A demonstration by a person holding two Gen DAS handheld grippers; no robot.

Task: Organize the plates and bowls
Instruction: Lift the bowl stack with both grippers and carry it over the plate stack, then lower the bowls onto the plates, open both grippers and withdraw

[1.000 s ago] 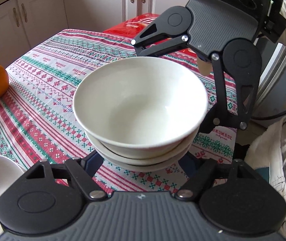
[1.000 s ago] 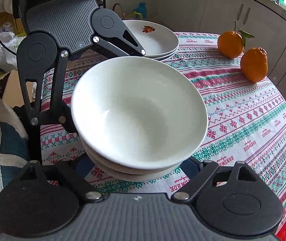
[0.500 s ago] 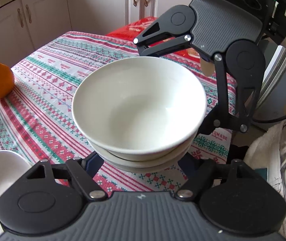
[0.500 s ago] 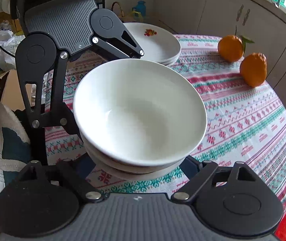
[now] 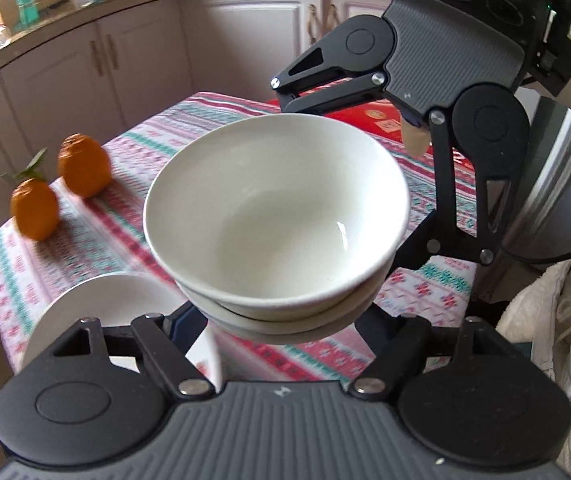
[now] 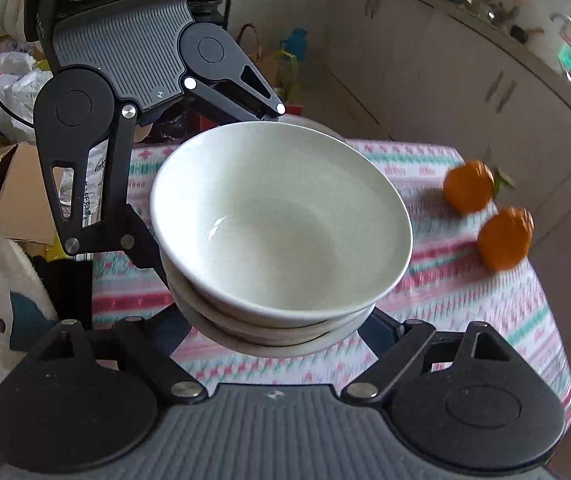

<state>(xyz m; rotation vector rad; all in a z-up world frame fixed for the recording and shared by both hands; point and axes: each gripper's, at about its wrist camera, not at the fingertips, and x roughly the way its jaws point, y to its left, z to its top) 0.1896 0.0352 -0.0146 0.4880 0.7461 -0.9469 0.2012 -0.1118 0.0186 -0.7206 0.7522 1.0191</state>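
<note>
A stack of white bowls (image 5: 277, 216) hangs in the air above the patterned tablecloth (image 5: 133, 160), held between both grippers from opposite sides. My left gripper (image 5: 281, 328) is shut on the near side of the stack in the left wrist view. My right gripper (image 6: 281, 332) is shut on the other side; the stack (image 6: 281, 224) fills the right wrist view. Each gripper shows across the bowls in the other's view. A white plate (image 5: 97, 312) lies on the table below left; its far rim (image 6: 317, 126) peeks behind the bowls.
Two oranges (image 5: 61, 188) sit on the table near its edge, also in the right wrist view (image 6: 485, 212). A red box (image 5: 369, 114) lies at the table's far end. Kitchen cabinets (image 5: 85, 72) stand behind. Cardboard and bags (image 6: 9, 120) lie on the floor beside the table.
Both grippers have lifted the bowl stack higher and carried it toward the plate. The oranges and plate have come further into view; the background is motion-blurred.
</note>
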